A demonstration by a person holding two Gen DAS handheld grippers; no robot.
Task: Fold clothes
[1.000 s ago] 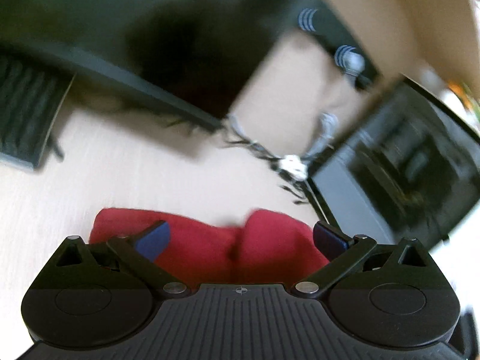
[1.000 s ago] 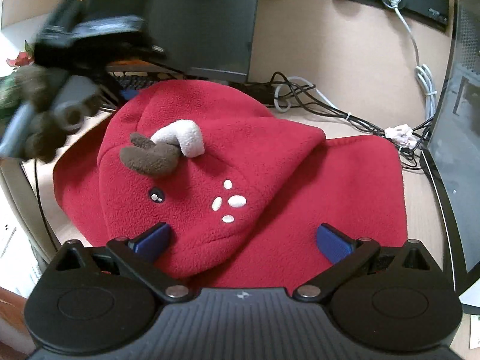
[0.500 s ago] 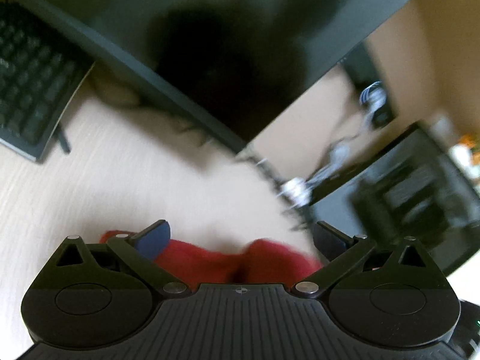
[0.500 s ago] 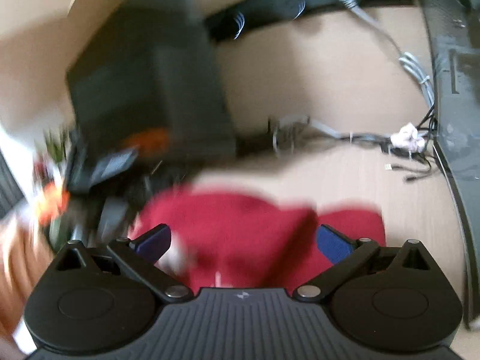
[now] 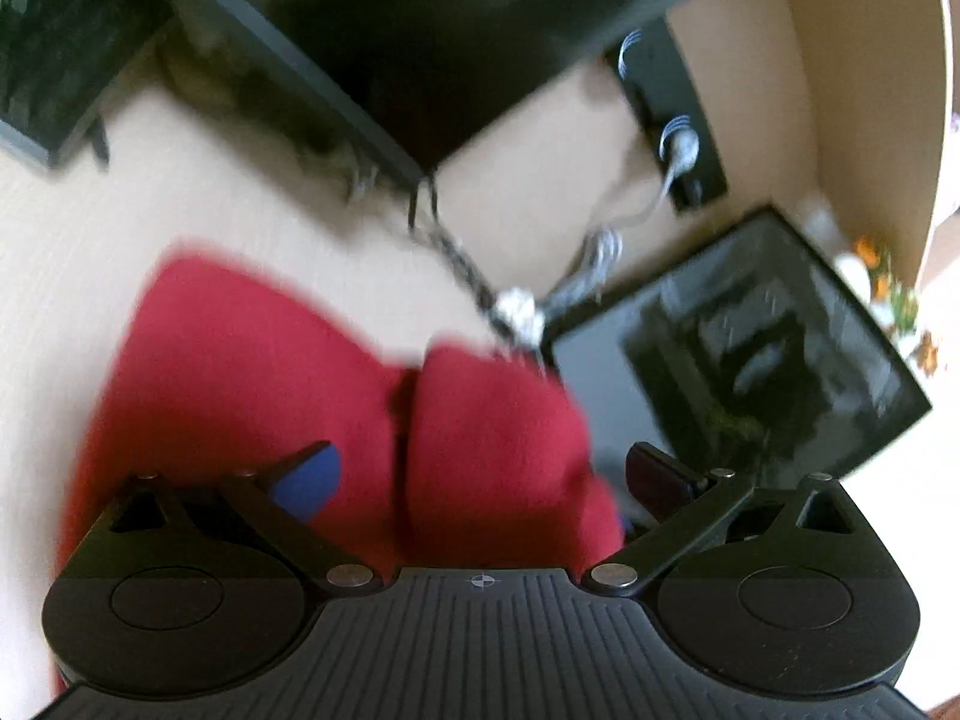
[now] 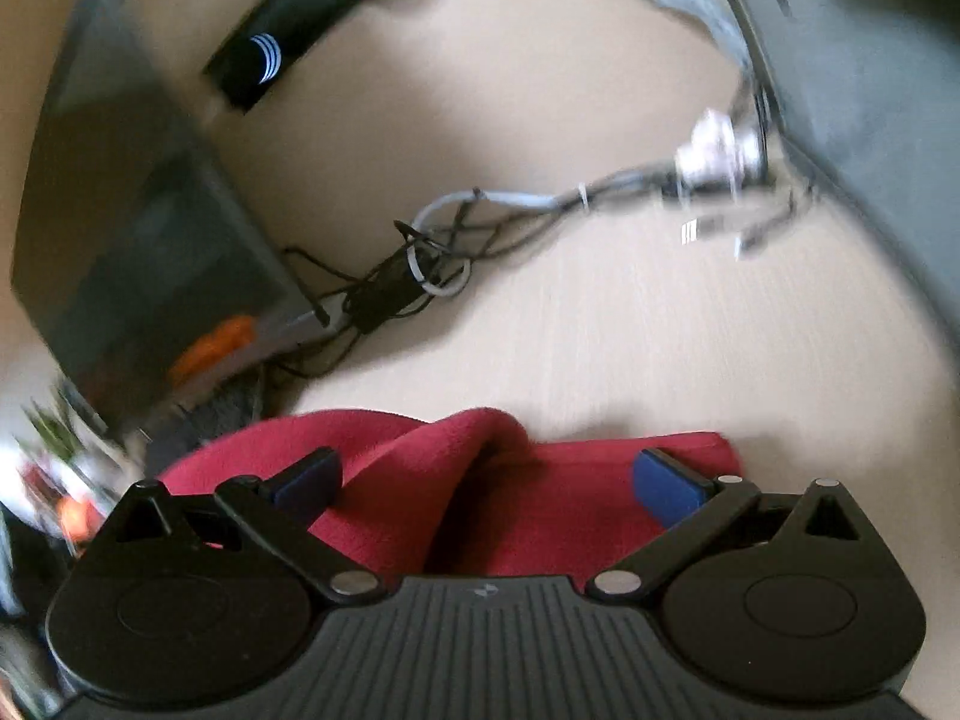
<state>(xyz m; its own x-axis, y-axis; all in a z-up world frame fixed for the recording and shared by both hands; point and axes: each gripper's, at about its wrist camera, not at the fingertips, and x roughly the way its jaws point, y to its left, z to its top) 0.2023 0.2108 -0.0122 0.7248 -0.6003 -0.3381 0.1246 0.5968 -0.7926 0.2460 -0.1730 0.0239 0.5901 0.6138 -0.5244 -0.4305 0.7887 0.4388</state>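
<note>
though blurred, red fleece garment (image 5: 252, 372) bears no legible writing

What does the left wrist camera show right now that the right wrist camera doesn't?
Only the left wrist view shows the black keyboard at top left and a dark glossy panel at right. Only the right wrist view shows the tangled black and grey cables and a blurred orange object. Both show the red fleece garment on the pale wooden desk, with open jaws.
</note>
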